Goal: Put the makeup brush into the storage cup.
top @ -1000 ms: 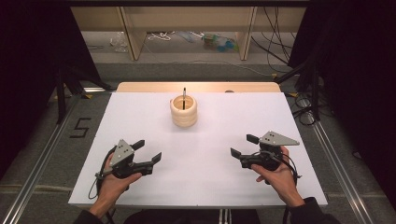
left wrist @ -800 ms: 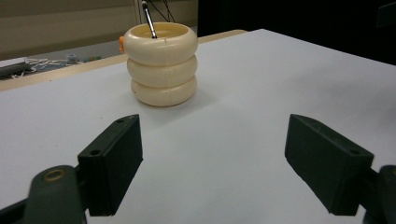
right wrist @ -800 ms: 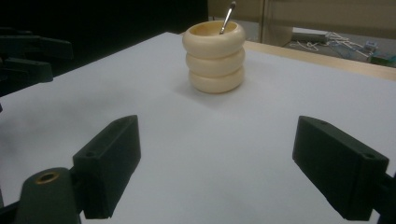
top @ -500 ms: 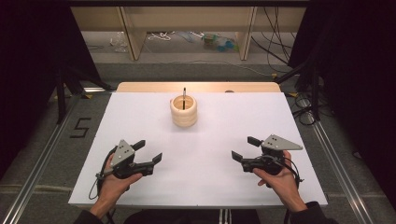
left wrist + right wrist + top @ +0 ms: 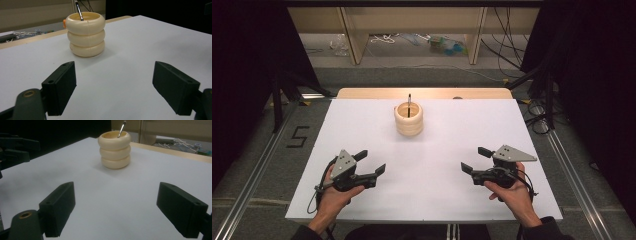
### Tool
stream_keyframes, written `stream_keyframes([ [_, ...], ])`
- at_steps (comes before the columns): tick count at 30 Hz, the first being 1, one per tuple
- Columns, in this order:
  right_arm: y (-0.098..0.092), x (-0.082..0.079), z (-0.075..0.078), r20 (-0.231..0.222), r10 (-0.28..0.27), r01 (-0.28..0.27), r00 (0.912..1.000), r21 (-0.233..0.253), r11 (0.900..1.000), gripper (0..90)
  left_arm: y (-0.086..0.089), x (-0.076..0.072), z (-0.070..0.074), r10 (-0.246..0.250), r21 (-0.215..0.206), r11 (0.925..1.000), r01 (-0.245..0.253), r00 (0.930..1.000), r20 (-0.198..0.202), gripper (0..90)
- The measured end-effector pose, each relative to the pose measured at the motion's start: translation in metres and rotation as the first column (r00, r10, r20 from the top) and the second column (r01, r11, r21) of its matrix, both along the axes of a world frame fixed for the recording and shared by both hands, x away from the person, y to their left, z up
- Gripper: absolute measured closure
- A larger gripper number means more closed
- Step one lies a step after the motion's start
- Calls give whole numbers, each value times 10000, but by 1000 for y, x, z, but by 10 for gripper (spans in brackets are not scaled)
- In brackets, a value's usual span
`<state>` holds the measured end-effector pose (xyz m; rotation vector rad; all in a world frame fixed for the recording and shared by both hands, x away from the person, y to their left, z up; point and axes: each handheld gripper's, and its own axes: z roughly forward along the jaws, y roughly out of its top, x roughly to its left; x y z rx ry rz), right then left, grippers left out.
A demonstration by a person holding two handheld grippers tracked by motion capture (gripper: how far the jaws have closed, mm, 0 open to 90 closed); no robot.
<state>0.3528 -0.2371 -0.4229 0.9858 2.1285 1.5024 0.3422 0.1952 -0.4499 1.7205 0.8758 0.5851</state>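
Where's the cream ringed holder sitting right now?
In the high view the cream ringed holder stands upright at the table's far middle, a thin dark stick in it, well ahead of the left gripper and right gripper.

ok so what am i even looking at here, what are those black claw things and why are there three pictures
No robot here: a person sits at a table and holds a hand-operated black two-jaw gripper in each hand, the left gripper and the right gripper. The high view comes from a fixed camera above, looking down on the white table top. The other two come from small cameras riding on each gripper, looking out between its own two black jaws. On the table stands a cream pot shaped like three stacked rings, with a thin dark stick with a metal end poking out of it. Both grippers are open and hold nothing; the pot stands well ahead of them, untouched.
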Motion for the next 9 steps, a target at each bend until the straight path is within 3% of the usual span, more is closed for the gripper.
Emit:
stream_keyframes([
  [9,0,1,-1,108,-89,90,9999,-95,9999,164,0,1,0,-6,10,10000,6,10000,2,193],
])
